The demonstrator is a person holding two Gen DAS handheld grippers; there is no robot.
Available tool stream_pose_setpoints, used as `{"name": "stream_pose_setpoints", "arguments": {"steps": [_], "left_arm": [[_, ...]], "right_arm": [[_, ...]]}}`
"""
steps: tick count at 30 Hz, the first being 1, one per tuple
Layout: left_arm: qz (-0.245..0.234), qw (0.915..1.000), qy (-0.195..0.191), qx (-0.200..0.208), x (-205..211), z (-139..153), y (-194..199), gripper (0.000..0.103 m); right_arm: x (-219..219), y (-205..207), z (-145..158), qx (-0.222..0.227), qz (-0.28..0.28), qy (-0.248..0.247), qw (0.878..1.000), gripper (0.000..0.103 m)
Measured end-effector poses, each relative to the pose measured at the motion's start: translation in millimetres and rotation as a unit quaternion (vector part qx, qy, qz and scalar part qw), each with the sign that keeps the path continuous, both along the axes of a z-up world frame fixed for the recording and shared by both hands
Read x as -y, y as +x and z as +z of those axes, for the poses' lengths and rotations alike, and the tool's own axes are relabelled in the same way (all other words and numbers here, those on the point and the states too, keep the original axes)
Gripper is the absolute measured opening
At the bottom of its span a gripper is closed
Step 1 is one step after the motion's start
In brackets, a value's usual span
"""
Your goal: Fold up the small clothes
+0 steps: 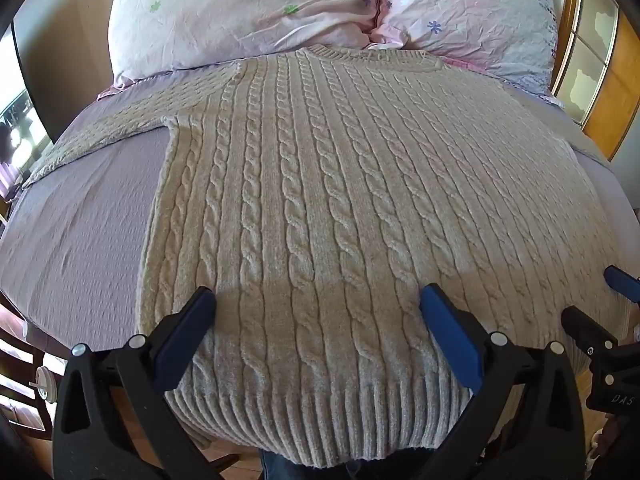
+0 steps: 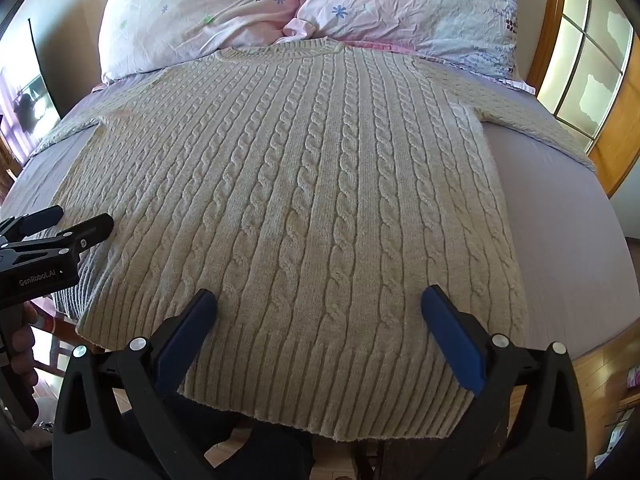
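Note:
A cream cable-knit sweater [image 1: 312,184] lies flat on the bed, collar toward the pillows, ribbed hem hanging over the near edge; it also shows in the right wrist view [image 2: 304,184]. Its sleeves spread out to both sides. My left gripper [image 1: 318,300] is open, its fingers wide apart above the hem near the sweater's left side. My right gripper [image 2: 318,300] is open above the hem toward the right side. The right gripper shows at the right edge of the left wrist view [image 1: 600,320], and the left gripper shows at the left edge of the right wrist view [image 2: 56,224].
The bed has a lilac sheet [image 1: 88,232]. Two pink floral pillows [image 1: 240,12] lie at the head. A wooden-framed window [image 2: 580,80] stands at the right. Wood floor [image 2: 600,380] lies below the bed's near edge.

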State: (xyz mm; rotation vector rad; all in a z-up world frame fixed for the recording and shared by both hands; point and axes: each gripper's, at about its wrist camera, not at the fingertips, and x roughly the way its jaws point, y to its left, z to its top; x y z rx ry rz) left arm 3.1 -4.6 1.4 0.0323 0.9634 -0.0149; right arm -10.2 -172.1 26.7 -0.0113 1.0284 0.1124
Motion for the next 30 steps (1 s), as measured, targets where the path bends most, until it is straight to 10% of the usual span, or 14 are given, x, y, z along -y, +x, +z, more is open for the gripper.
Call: {"name": "stream_pose_setpoints", "arguments": {"steps": [30], "left_arm": [[-0.001,1.0,0.001,0.003,-1.2,1.3,-4.6,0.101]], "right_arm": [[0.4,-0.1,-0.1,0.0,0.0,0.0,1.0,0.102]]}}
